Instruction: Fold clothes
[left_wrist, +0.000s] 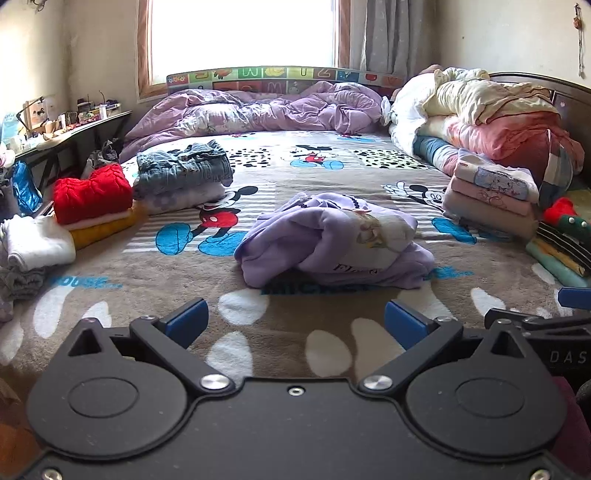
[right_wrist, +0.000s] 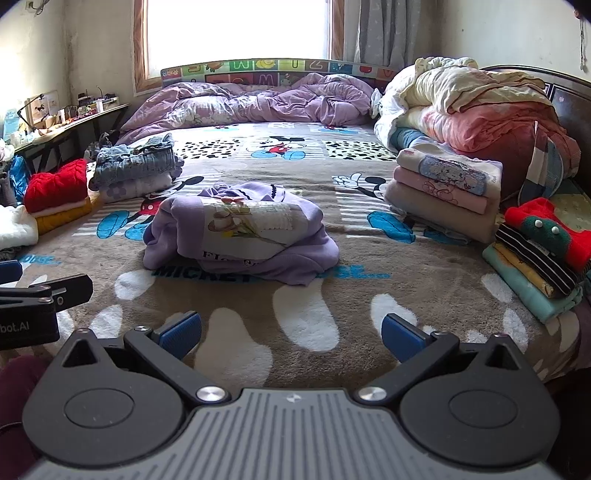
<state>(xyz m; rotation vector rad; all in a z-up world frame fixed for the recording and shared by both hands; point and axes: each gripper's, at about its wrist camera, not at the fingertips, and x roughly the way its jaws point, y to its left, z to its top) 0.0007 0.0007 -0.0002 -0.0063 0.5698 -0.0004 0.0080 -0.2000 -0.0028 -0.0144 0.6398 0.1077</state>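
Right wrist view, "MICKEY" lettering on bed blanket (right_wrist: 332, 295) beneath folded lavender sweatshirt (right_wrist: 240, 232), left gripper (left_wrist: 293, 323) and right gripper (right_wrist: 291, 332) both wide open, empty, bright window (right_wrist: 236, 33) behind.

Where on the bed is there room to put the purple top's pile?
Free blanket lies between the purple top and both open grippers, and behind it toward the purple duvet. Crowded: the left edge by the red sweater and the right edge by the pink stack.
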